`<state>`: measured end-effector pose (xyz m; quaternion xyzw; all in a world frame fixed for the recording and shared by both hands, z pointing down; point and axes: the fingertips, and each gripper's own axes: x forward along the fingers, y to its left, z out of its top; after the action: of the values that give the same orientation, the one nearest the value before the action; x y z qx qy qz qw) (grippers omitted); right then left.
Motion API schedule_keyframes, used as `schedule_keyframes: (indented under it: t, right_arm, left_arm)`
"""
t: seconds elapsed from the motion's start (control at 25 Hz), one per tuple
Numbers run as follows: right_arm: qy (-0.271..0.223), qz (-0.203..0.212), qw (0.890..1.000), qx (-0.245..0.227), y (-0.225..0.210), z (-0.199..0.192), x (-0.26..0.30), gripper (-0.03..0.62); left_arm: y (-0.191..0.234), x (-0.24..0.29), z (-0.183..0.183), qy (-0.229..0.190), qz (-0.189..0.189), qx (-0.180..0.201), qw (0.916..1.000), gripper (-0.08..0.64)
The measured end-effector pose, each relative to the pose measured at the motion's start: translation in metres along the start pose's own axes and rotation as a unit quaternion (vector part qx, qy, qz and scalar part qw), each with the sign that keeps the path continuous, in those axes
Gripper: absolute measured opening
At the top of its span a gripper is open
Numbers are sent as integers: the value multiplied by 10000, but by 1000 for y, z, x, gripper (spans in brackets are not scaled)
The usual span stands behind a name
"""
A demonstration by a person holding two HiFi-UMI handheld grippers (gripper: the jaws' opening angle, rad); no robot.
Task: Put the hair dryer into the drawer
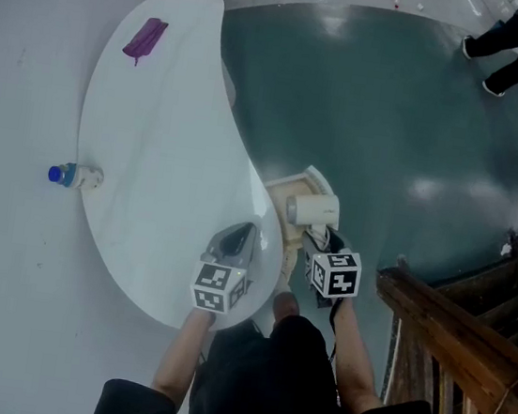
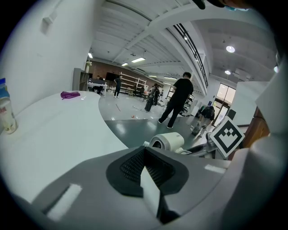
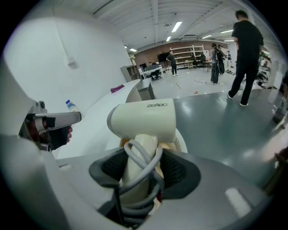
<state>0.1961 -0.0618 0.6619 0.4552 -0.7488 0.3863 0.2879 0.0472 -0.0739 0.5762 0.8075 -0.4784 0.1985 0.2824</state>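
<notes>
The white hair dryer (image 1: 314,209) hangs over the open drawer (image 1: 283,187) at the white table's front edge. My right gripper (image 1: 318,242) is shut on its handle, and the grey cord is wrapped round the handle between the jaws. In the right gripper view the dryer (image 3: 143,119) stands upright above the right gripper (image 3: 141,173), with the drawer's pale rim (image 3: 182,138) just behind. My left gripper (image 1: 236,241) is over the table top beside the drawer, shut and empty. The left gripper view looks past its jaws (image 2: 146,168) at the dryer's barrel (image 2: 167,142).
The curved white table (image 1: 154,140) carries a purple object (image 1: 146,38) at its far end and a blue-capped bottle (image 1: 76,175) at its left edge. A wooden stair rail (image 1: 450,340) stands to the right. A person (image 1: 517,41) stands on the dark floor beyond.
</notes>
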Motion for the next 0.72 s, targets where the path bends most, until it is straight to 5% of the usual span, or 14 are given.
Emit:
schedule_keyframes:
  t: [0.72]
  right_arm:
    - [497, 132, 9986, -141, -6, -18, 56, 225]
  left_arm:
    - [15, 30, -28, 230, 58, -270, 9994, 8]
